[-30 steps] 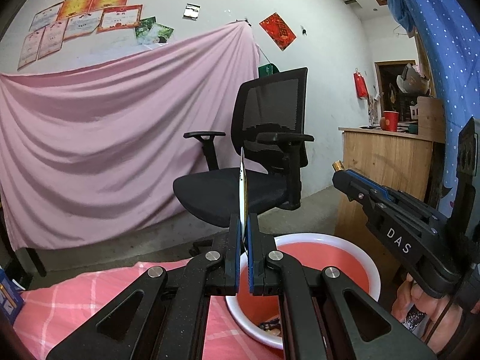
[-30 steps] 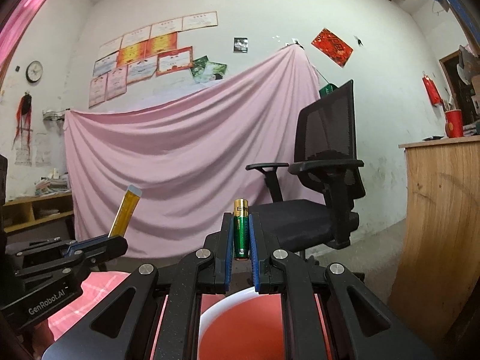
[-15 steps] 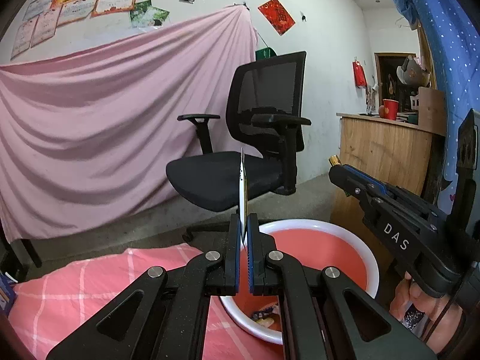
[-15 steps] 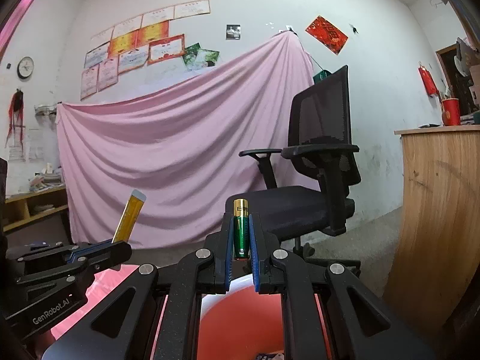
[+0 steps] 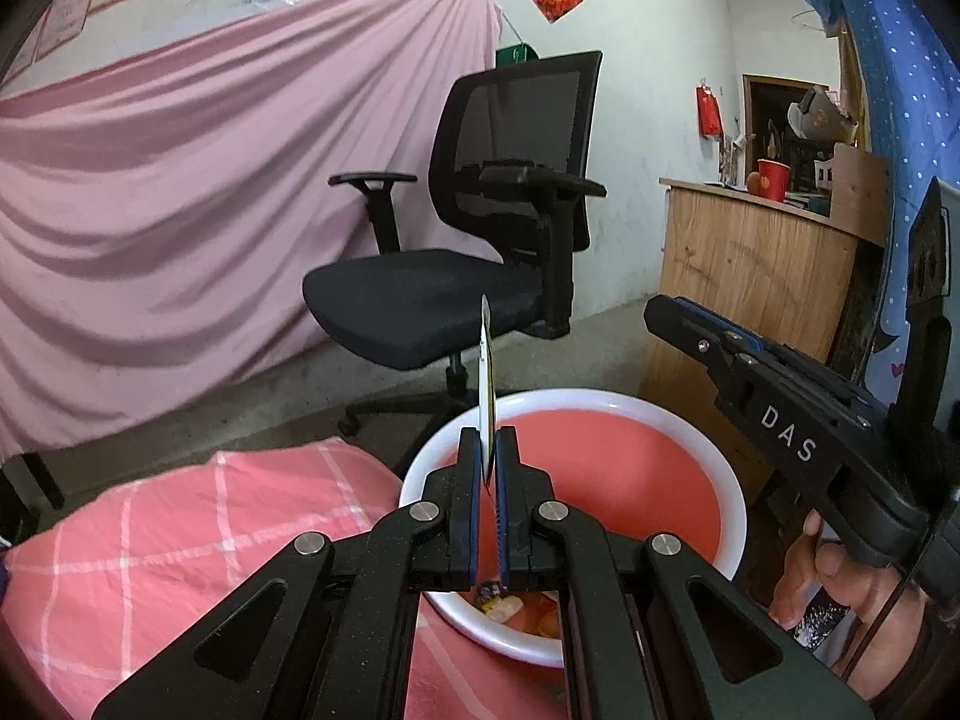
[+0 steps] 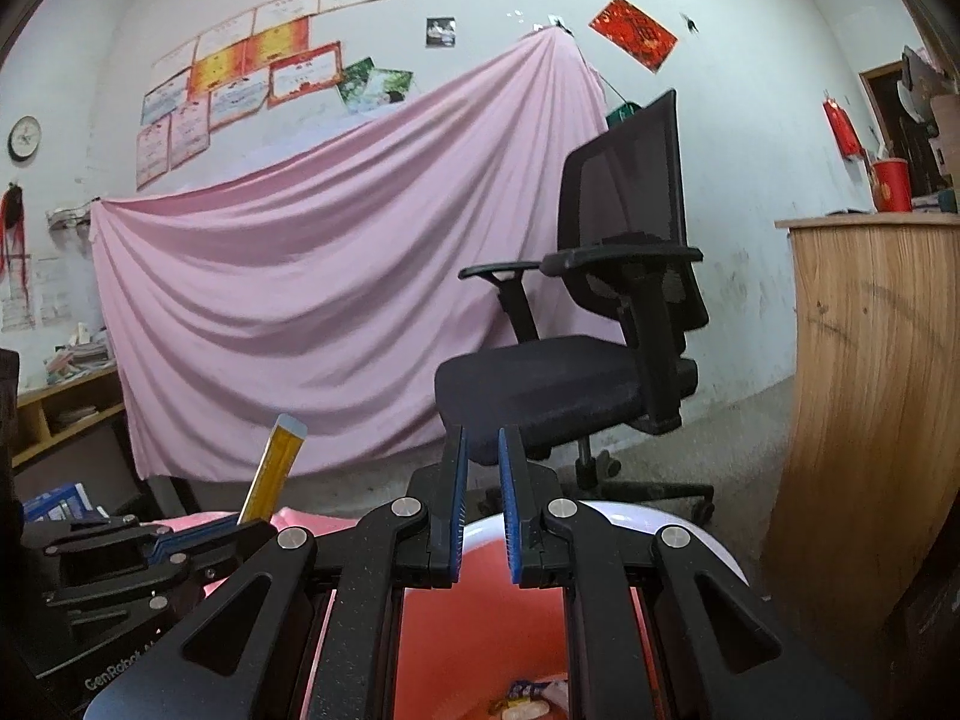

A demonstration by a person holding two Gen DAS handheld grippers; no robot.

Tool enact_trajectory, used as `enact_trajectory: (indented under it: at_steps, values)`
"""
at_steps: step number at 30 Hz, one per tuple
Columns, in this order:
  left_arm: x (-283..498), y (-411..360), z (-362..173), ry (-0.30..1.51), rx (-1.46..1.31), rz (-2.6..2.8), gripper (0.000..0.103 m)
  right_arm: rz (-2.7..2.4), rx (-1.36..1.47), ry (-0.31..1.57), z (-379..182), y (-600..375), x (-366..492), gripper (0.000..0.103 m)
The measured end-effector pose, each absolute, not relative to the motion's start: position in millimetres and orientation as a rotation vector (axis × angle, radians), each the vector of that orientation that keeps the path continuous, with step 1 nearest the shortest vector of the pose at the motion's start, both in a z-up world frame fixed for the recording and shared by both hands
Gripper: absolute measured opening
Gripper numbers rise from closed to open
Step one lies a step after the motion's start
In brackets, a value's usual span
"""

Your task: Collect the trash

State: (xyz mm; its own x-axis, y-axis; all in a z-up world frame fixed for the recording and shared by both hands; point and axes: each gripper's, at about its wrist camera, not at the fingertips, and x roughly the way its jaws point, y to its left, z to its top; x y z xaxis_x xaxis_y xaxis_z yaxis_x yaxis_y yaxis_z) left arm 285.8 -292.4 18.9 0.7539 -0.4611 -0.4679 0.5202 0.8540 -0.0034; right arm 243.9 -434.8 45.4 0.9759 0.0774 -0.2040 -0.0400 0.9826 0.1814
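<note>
- The left gripper (image 5: 488, 468) is clamped on a thin flat wrapper (image 5: 487, 384), yellow on its face, which stands upright between the jaws above the near rim of the basin (image 5: 600, 405).
- The right gripper (image 6: 480, 468) has its jaws apart with nothing between them; it hangs over the same basin (image 6: 690, 531).
- The basin is white outside and red inside and sits at the right edge of the pink checked cloth (image 5: 180, 516); some small trash (image 5: 510, 606) lies at its bottom.
- The step in hand, I judge, is dropping collected pieces into the basin.
- The next move likely calls for the left jaws to part over the basin's middle, so that the light wrapper falls inside and not on the cloth.
</note>
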Motion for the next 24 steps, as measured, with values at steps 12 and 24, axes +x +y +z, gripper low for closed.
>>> enact_trajectory:
  at_steps: [12, 24]
  values:
    - [285.7, -276.6, 19.7, 0.504, 0.087, -0.517, 0.014, 0.056, 0.186, 0.216, 45.7, -436.7, 244.3, 0.024]
    - [279.2, -238.7, 36.9, 0.458, 0.022, -0.429, 0.039, 0.052, 0.171, 0.205, 49.9, -430.5, 240.7, 0.026]
